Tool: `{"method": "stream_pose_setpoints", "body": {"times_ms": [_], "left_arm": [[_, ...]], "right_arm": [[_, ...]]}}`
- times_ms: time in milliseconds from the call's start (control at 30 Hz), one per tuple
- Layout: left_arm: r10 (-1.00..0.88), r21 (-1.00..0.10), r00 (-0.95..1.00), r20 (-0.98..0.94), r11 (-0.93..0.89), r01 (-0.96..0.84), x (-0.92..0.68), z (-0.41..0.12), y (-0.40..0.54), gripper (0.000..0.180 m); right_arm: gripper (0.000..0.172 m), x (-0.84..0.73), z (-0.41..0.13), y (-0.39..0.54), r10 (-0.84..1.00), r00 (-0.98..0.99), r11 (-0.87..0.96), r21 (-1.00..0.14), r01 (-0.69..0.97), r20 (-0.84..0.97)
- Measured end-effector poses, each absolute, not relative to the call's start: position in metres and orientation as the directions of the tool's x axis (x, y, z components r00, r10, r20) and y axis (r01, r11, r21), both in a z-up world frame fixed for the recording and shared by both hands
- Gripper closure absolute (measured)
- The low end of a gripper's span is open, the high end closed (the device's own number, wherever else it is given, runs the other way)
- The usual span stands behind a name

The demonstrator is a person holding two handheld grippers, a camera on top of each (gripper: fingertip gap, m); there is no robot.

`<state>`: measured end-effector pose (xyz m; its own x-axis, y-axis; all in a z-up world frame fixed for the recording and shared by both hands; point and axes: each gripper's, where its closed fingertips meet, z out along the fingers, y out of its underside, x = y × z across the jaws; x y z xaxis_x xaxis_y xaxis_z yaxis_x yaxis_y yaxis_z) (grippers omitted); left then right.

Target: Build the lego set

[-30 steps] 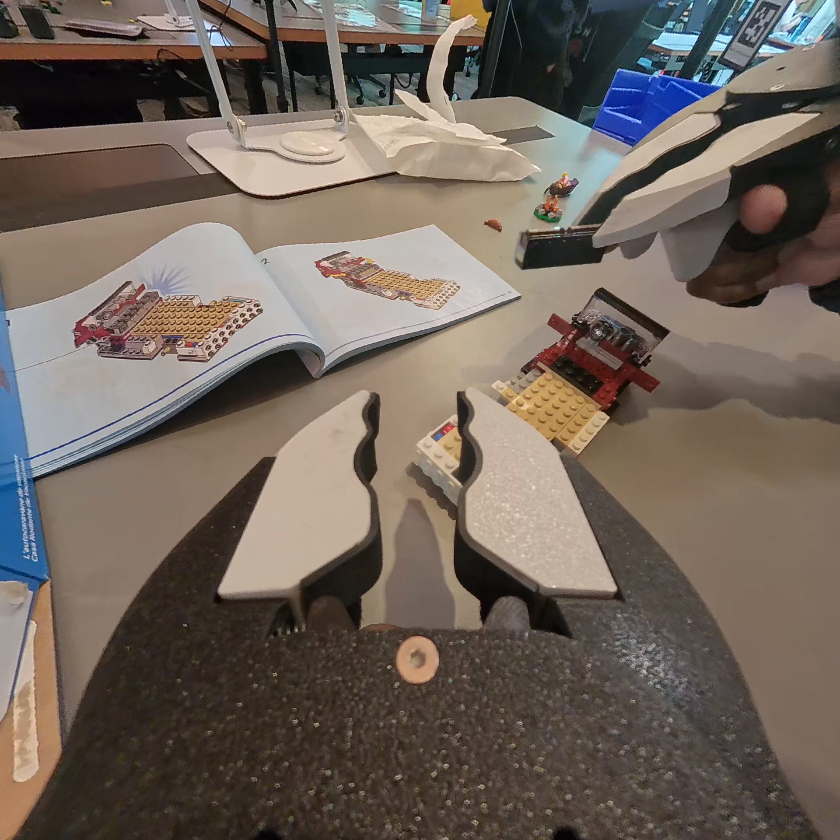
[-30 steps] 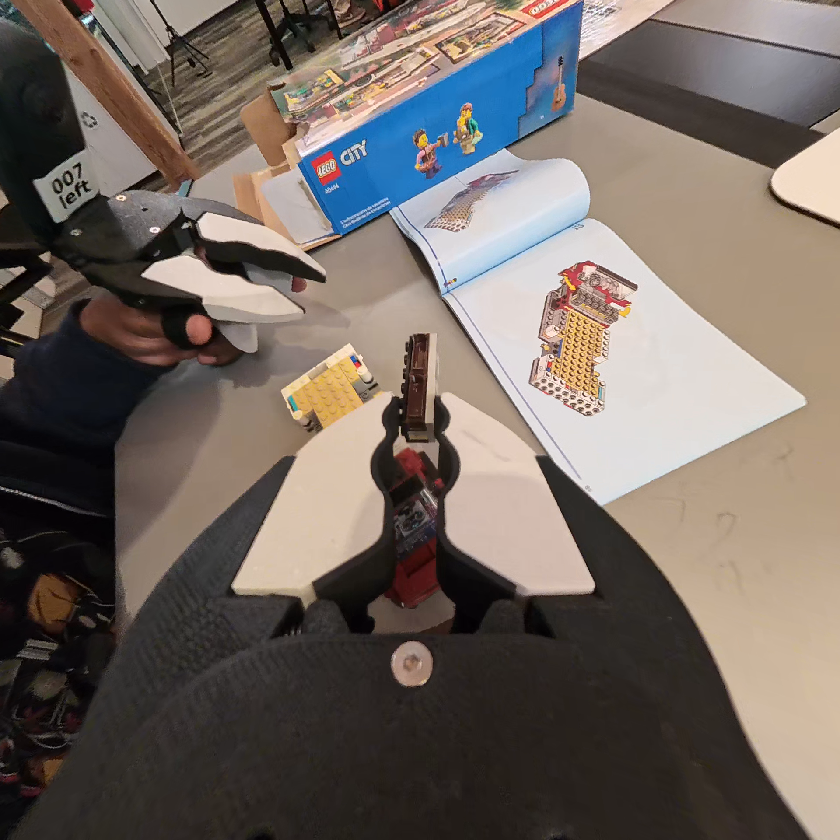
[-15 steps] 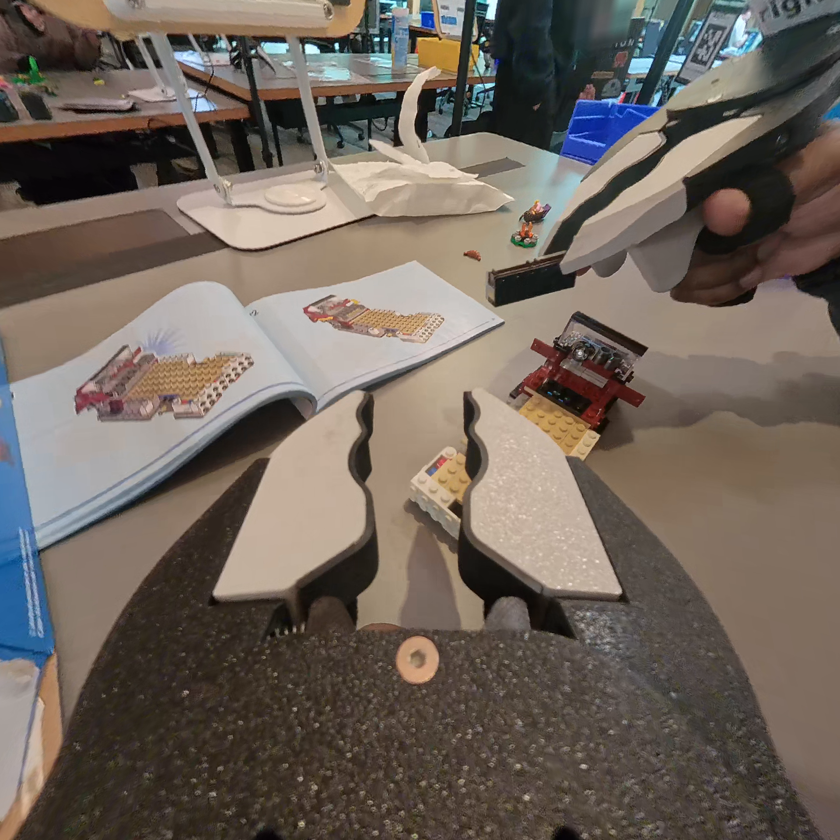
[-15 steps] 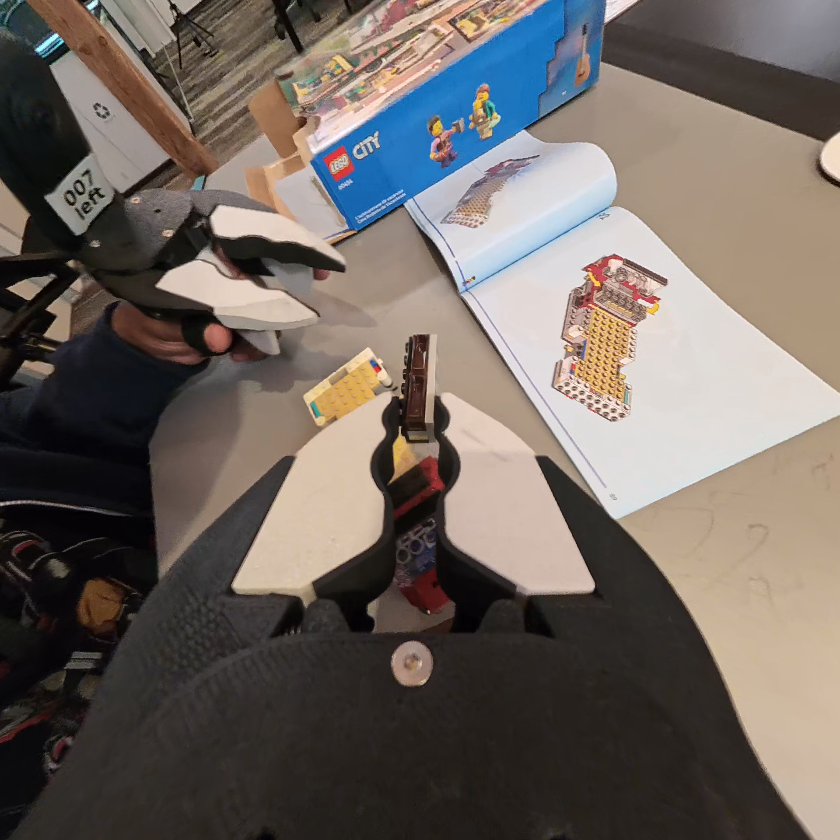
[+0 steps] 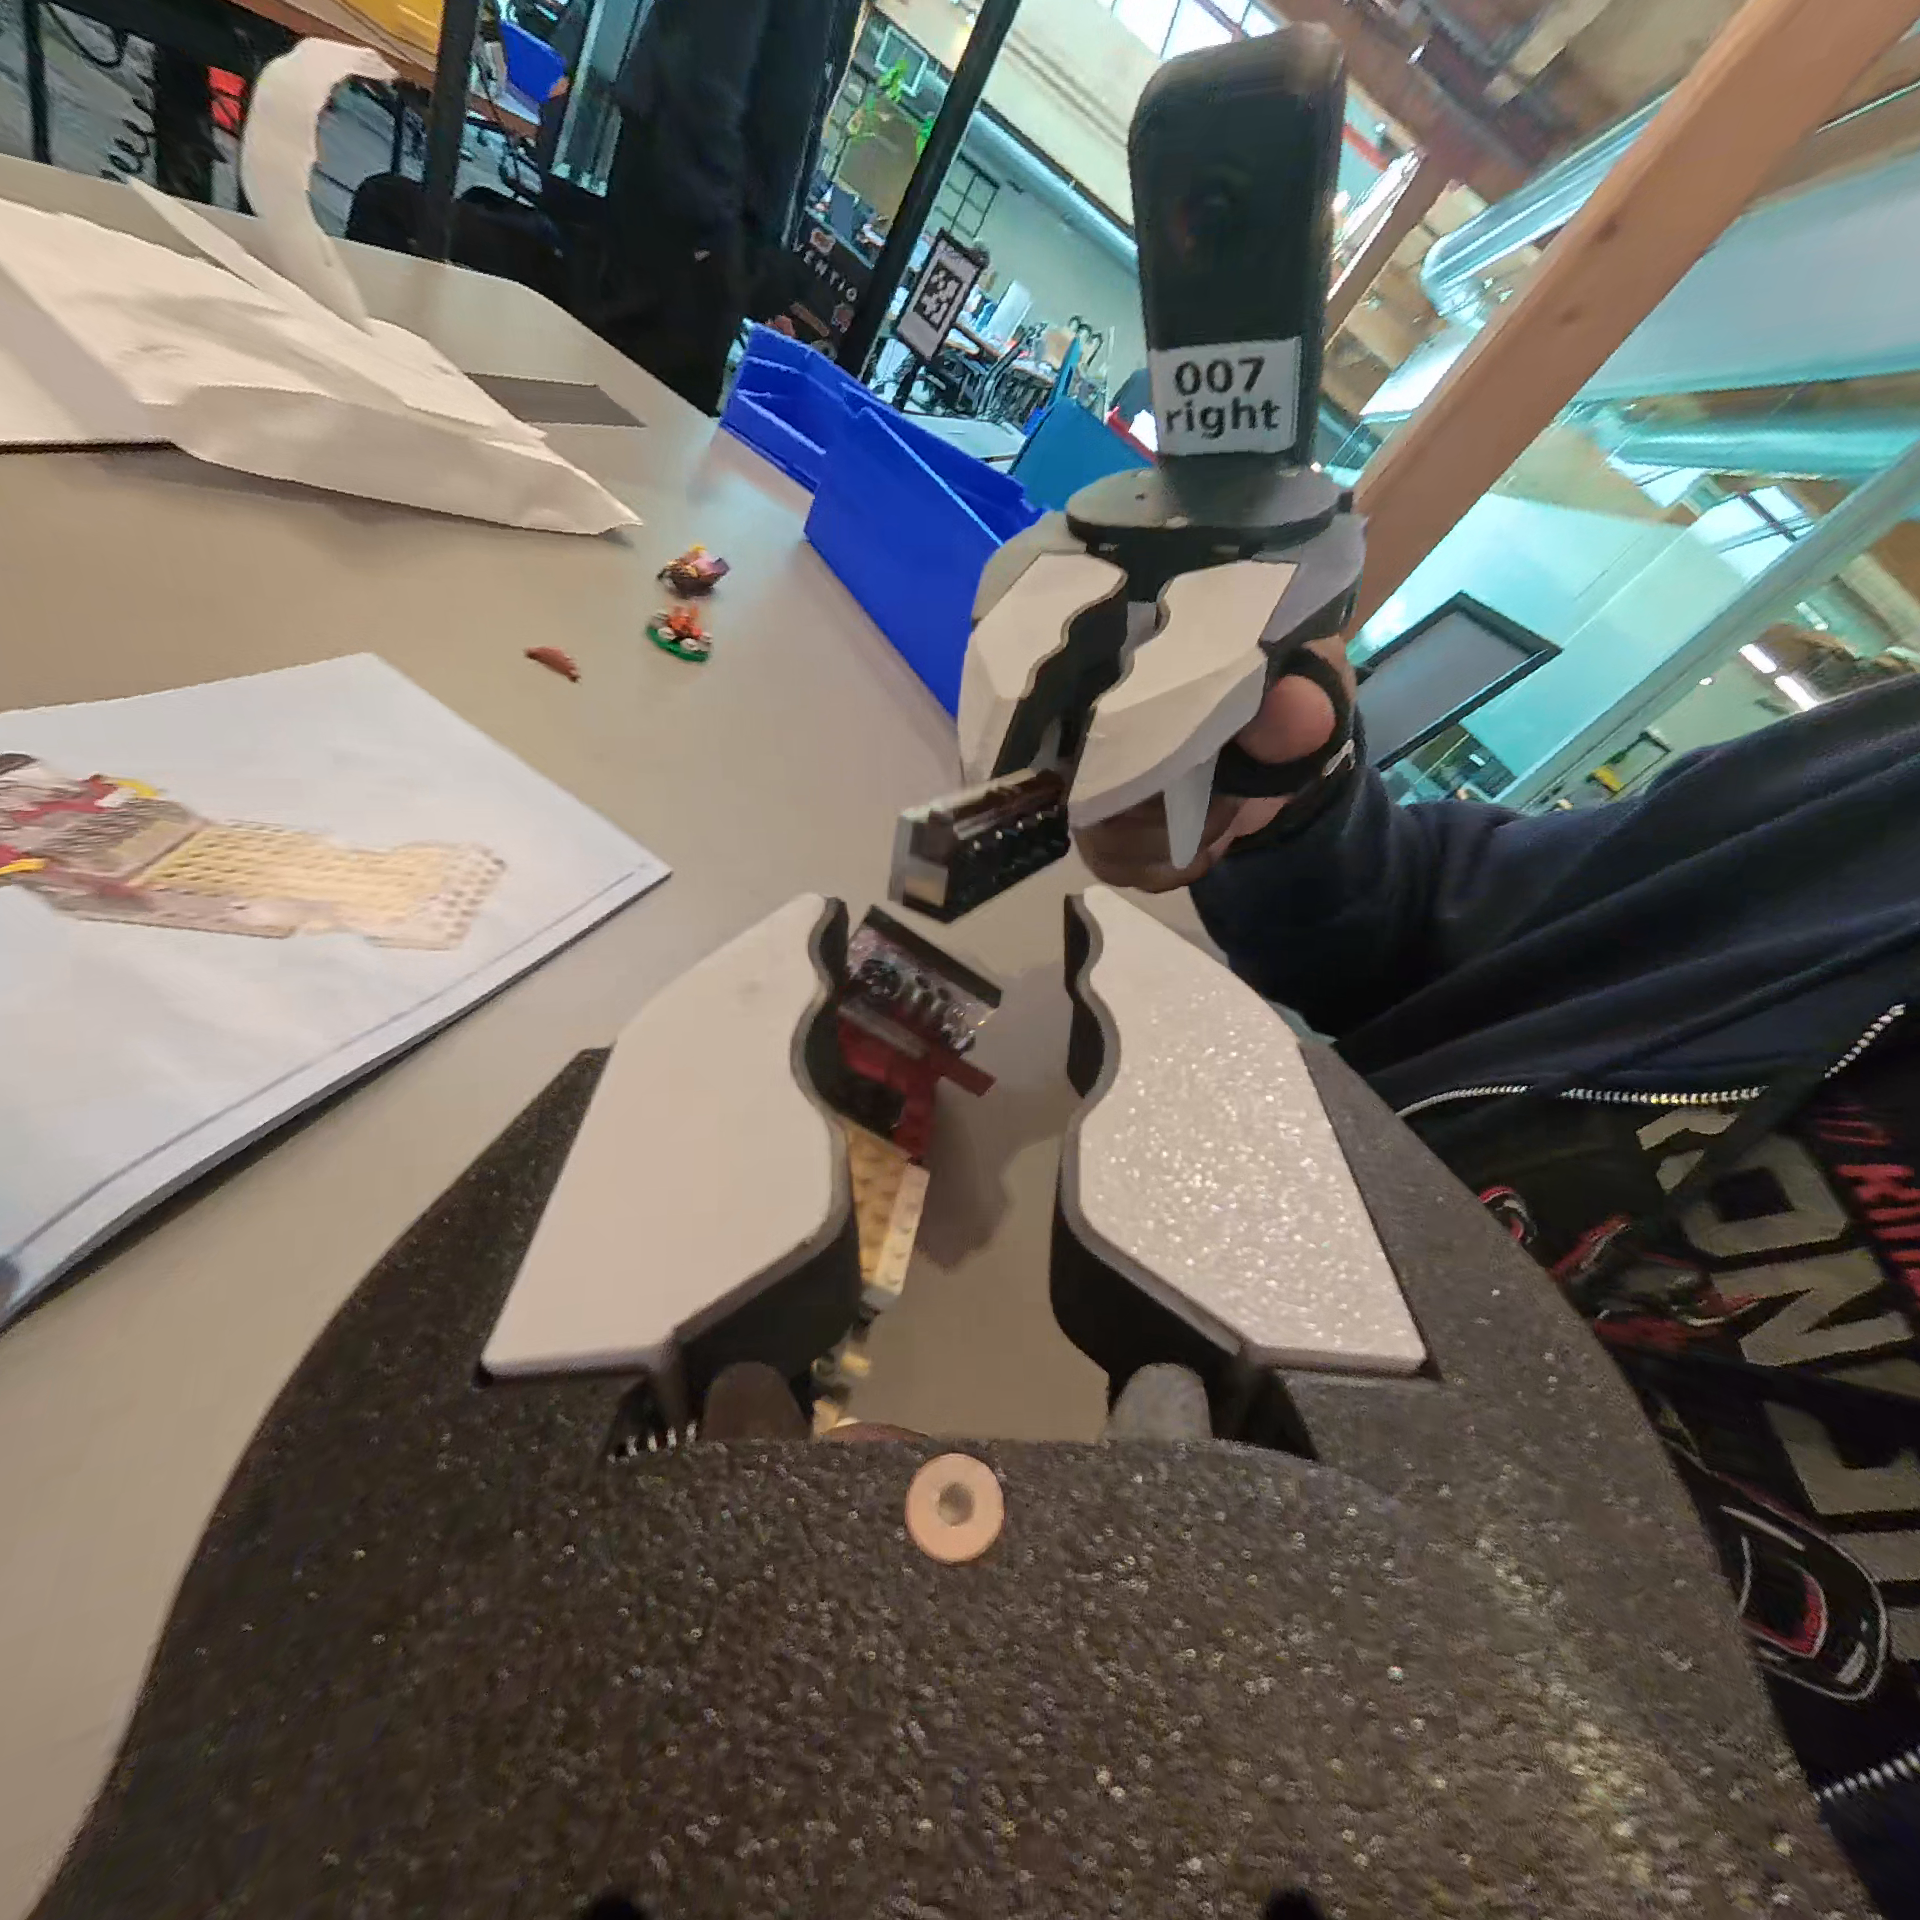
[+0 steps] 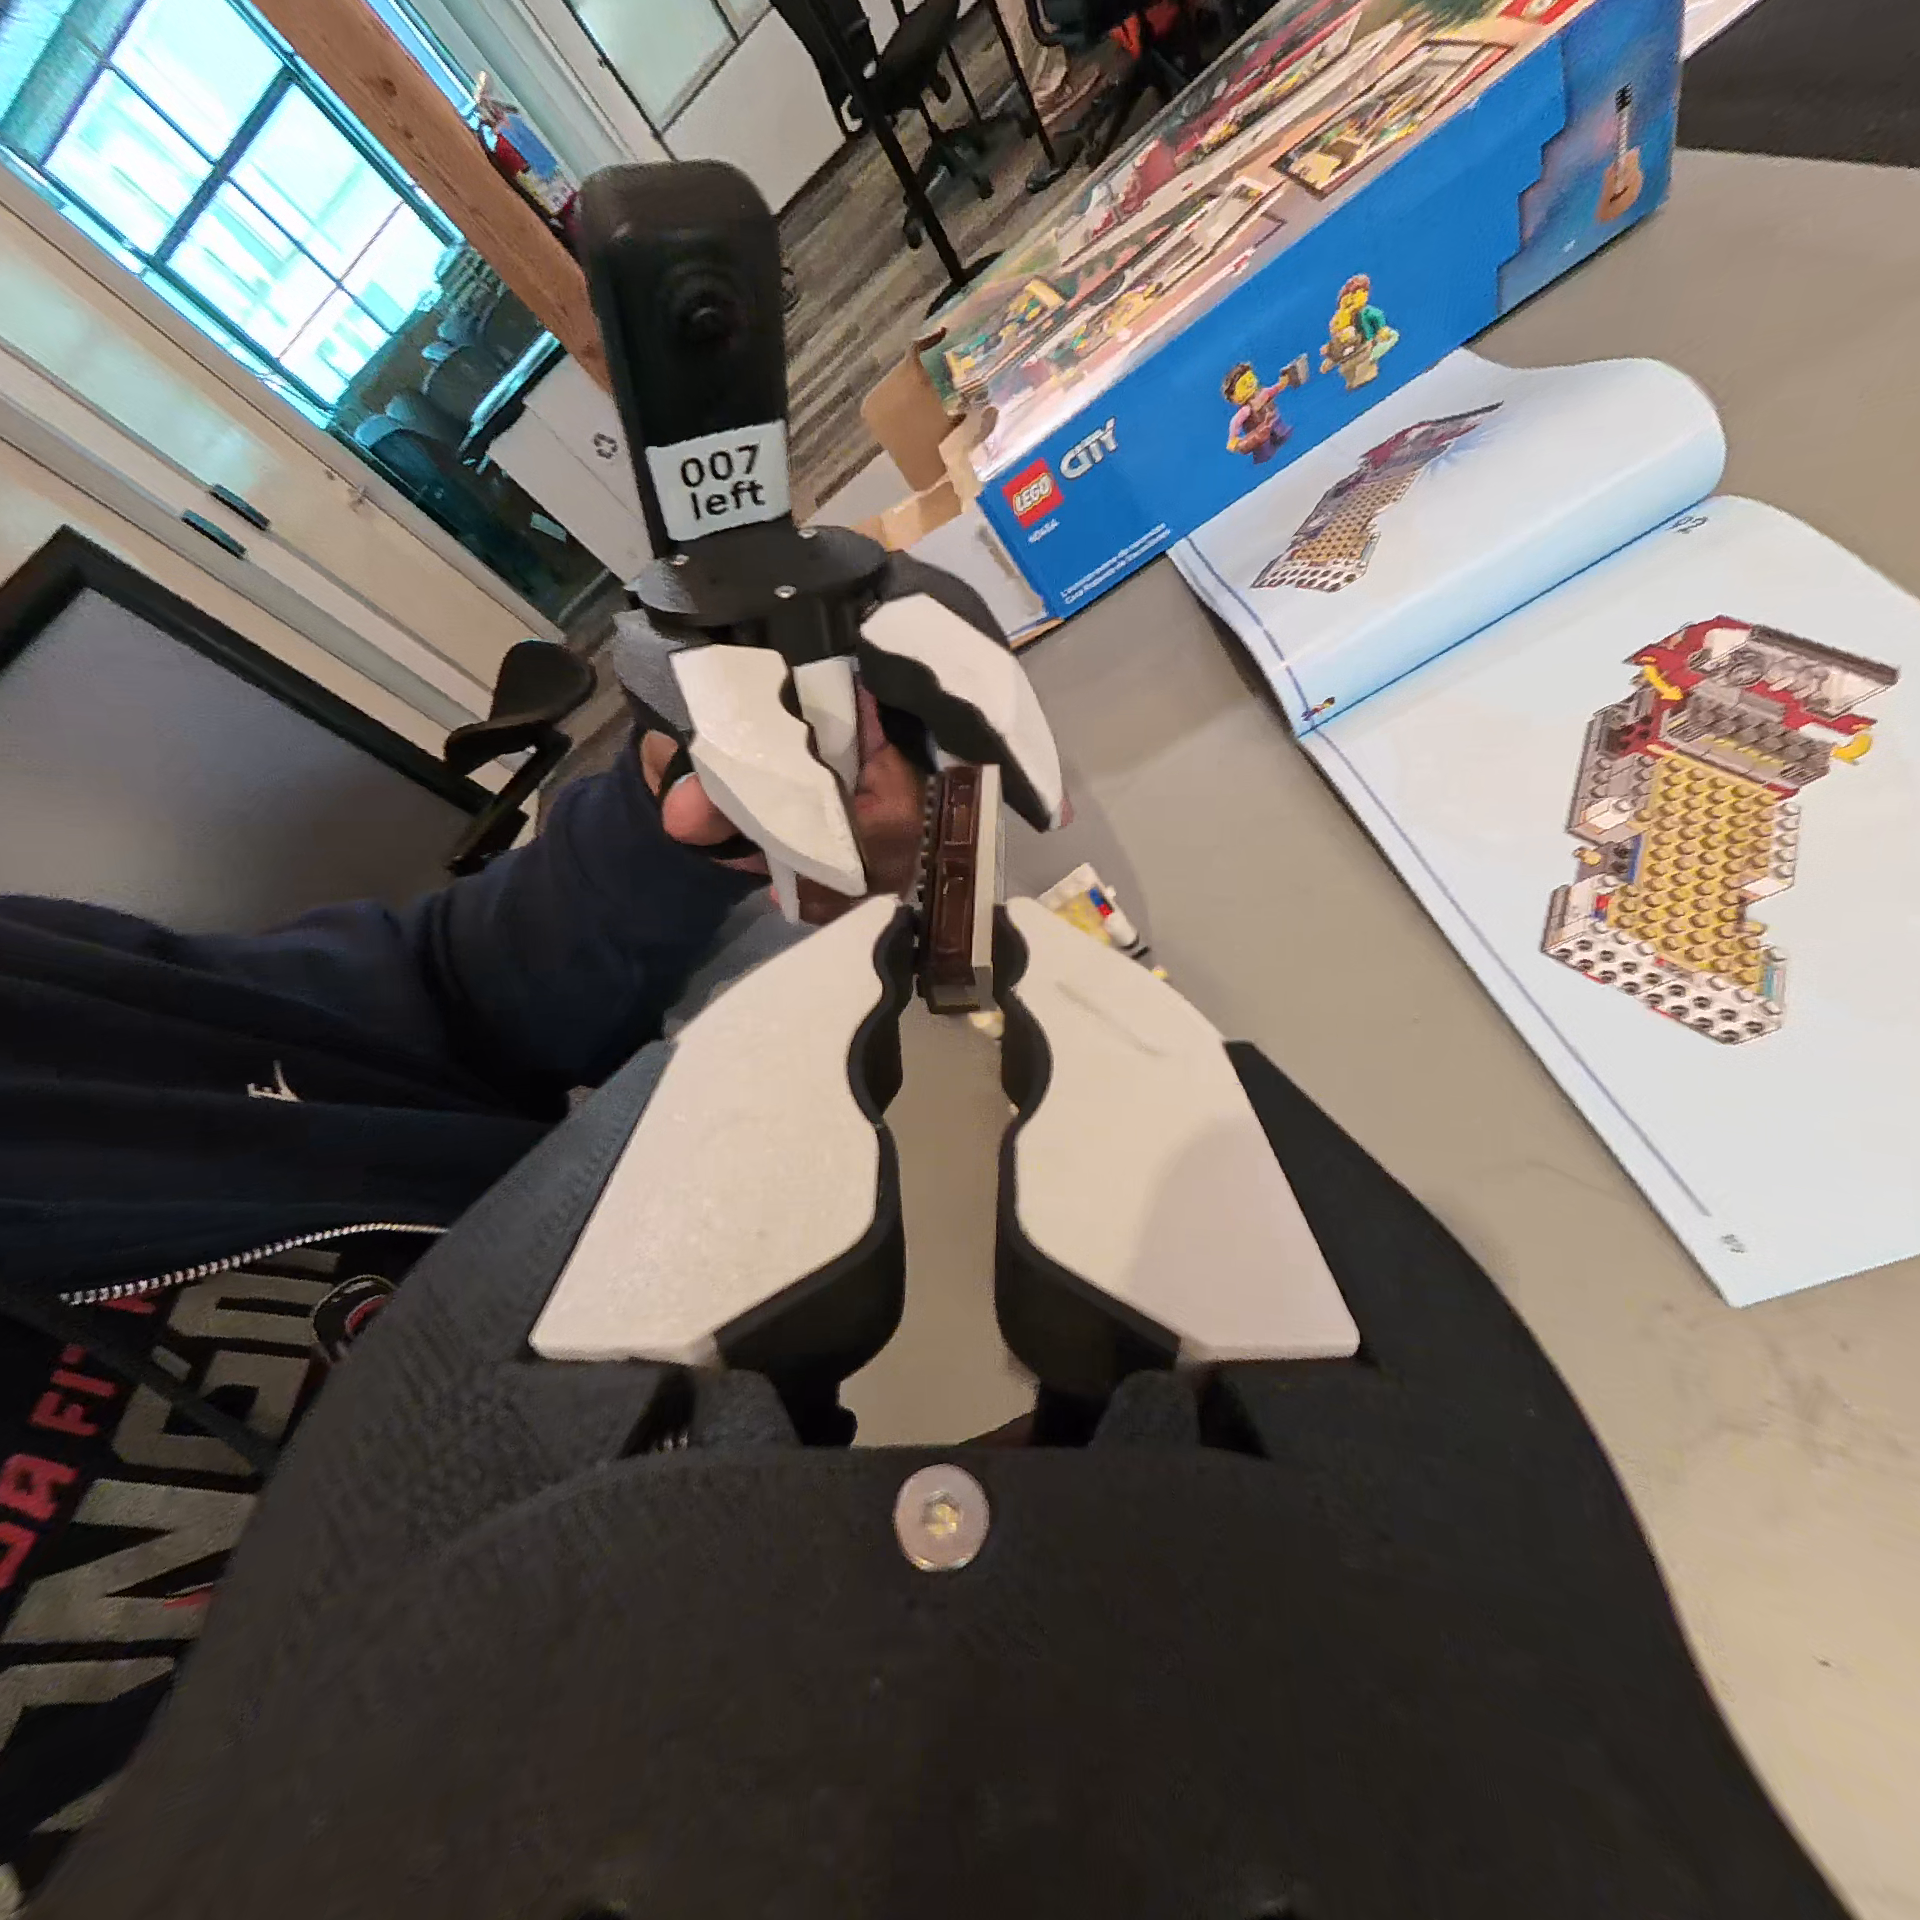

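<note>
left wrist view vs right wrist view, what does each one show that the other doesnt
Only the left wrist view shows the red and tan brick model lying between the open left gripper's fingers, a white paper bag and blue bins. Only the right wrist view shows the blue toy box. Both show the right gripper clamping a brown brick piece, and the open booklet.

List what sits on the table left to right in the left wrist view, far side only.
White paper bag → small brown piece → two small colourful brick figures → blue bin.
</note>
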<state>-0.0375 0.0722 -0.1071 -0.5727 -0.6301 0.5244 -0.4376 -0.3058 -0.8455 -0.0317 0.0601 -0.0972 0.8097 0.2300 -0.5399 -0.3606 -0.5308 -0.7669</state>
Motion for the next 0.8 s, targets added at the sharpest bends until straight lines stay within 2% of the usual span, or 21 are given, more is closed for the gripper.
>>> {"method": "stream_pose_setpoints", "body": {"times_ms": [100,167,267,367,467,600,667,800], "left_arm": [[-0.602,-0.836,-0.584,0.545,-0.330,-0.440,-0.035,-0.104,0.062,0.144],[-0.597,-0.827,-0.576,0.558,-0.341,-0.447,-0.034,-0.105,0.060,0.155],[-0.560,-0.776,-0.541,0.627,-0.386,-0.499,-0.034,-0.108,0.059,0.159],[-0.490,-0.663,-0.450,0.747,-0.495,-0.561,-0.032,-0.110,0.066,0.164],[-0.421,-0.563,-0.376,0.825,-0.566,-0.602,-0.032,-0.114,0.071,0.164],[-0.350,-0.473,-0.320,0.881,-0.599,-0.646,-0.036,-0.114,0.067,0.165],[-0.345,-0.462,-0.311,0.886,-0.590,-0.662,-0.040,-0.114,0.063,0.165],[-0.307,-0.429,-0.301,0.903,-0.600,-0.675,-0.044,-0.112,0.056,0.165]], "right_arm": [[0.158,-0.038,-0.100,0.057,0.238,0.797,-0.541,-0.757,-0.366,-0.555],[0.158,-0.039,-0.101,0.056,0.236,0.795,-0.541,-0.755,-0.370,-0.558],[0.154,-0.031,-0.105,0.055,0.210,0.842,-0.521,-0.786,-0.333,-0.496],[0.143,-0.023,-0.104,0.052,0.218,0.925,-0.470,-0.864,-0.180,-0.311],[0.136,-0.021,-0.101,0.047,0.253,0.966,-0.419,-0.906,0.057,-0.056],[0.130,-0.021,-0.111,0.047,0.287,0.927,-0.426,-0.835,0.350,0.242],[0.132,-0.023,-0.115,0.049,0.301,0.904,-0.444,-0.794,0.415,0.304],[0.150,-0.034,-0.119,0.049,0.332,0.897,-0.450,-0.786,0.423,0.292]]}}
